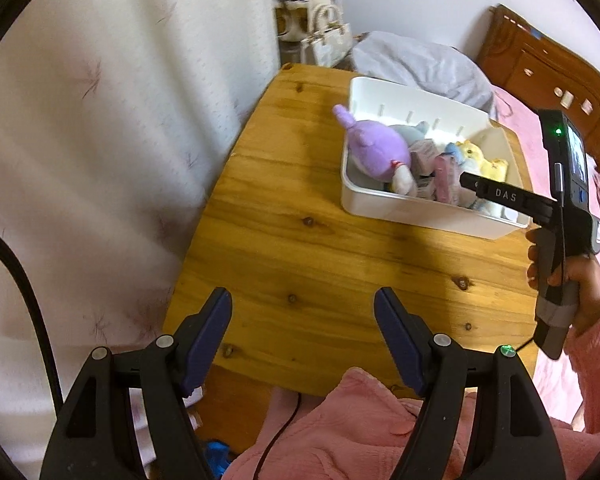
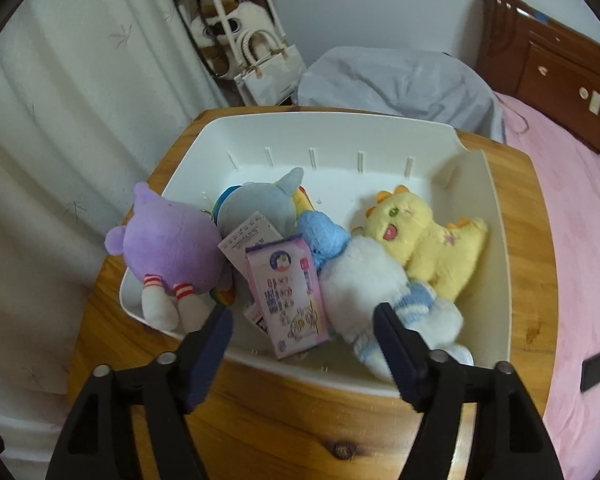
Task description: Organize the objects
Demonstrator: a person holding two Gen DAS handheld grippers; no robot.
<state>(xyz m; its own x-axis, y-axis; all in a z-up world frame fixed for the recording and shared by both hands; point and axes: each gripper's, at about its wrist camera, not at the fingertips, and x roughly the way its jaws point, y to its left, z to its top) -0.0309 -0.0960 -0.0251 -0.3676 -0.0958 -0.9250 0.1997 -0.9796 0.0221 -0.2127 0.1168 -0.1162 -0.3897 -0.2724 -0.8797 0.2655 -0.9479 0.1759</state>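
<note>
Left wrist view
Left gripper (image 1: 302,308): hanging with jaws spread wide and nothing between them, over the near end of the wooden table (image 1: 284,248).
Right gripper (image 1: 470,179): reaching in from the right above the white bin (image 1: 384,203); from this side I cannot tell how its jaws are standing.
White bin: sitting on the far right part of the table, holding a heap of soft toys, with a purple plush (image 1: 374,148) leaning over its left wall.
Room: a pale curtain (image 1: 112,128) is hanging along the left; a pink bed (image 1: 540,160) and a dark wooden headboard (image 1: 540,60) are lying to the right.

Right wrist view
Right gripper (image 2: 303,322): hovering with jaws wide apart and empty, above the bin's near rim (image 2: 300,368).
Bin contents: the purple plush (image 2: 172,248) is resting at the left, a pink packet (image 2: 290,300) lying in the middle, a white-and-blue plush (image 2: 364,280) just beside it, and a yellow plush (image 2: 428,244) lying at the right.
Room: a white handbag (image 2: 270,68) is standing beyond the table, beside a grey cushion (image 2: 400,80).
</note>
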